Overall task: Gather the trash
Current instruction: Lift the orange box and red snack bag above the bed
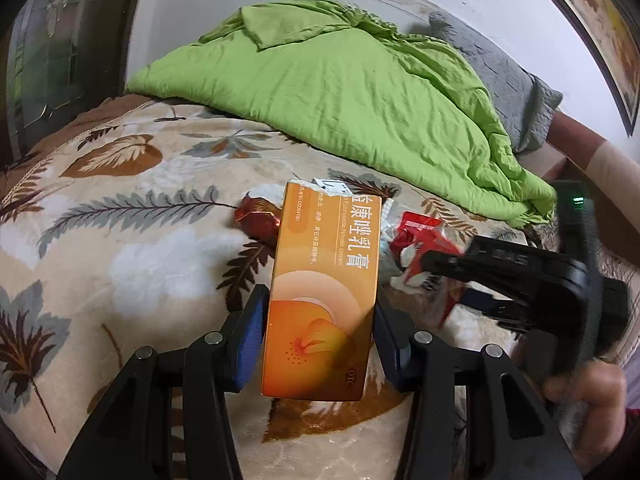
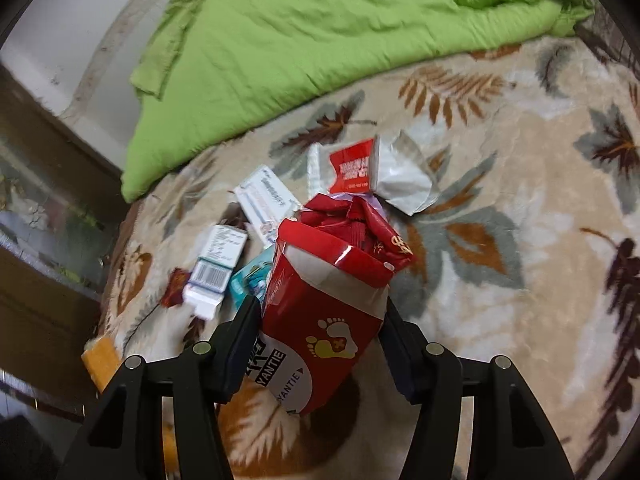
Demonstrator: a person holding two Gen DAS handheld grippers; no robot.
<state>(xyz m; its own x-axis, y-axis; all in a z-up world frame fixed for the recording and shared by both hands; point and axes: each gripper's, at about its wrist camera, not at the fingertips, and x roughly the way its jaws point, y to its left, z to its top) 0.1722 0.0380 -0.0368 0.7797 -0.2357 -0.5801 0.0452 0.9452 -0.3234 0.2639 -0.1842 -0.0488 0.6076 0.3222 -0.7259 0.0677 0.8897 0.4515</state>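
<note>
- left gripper [image 1: 320, 336]: i have it clamped on the orange cream box [image 1: 320, 292], raised over the leaf-print blanket [image 1: 120, 240].
- right gripper [image 2: 320, 344]: jaws closed on the red box [image 2: 328, 312], already stuffed with red wrappers [image 2: 372, 232].
- left to collect: white cartons [image 2: 218, 268], teal packet [image 2: 250, 280], red-and-white wrapper [image 2: 372, 172], red foil [image 1: 258, 216].
- room: open blanket to my right; green quilt [image 2: 320, 40] behind; bed edge close on the left.
</note>
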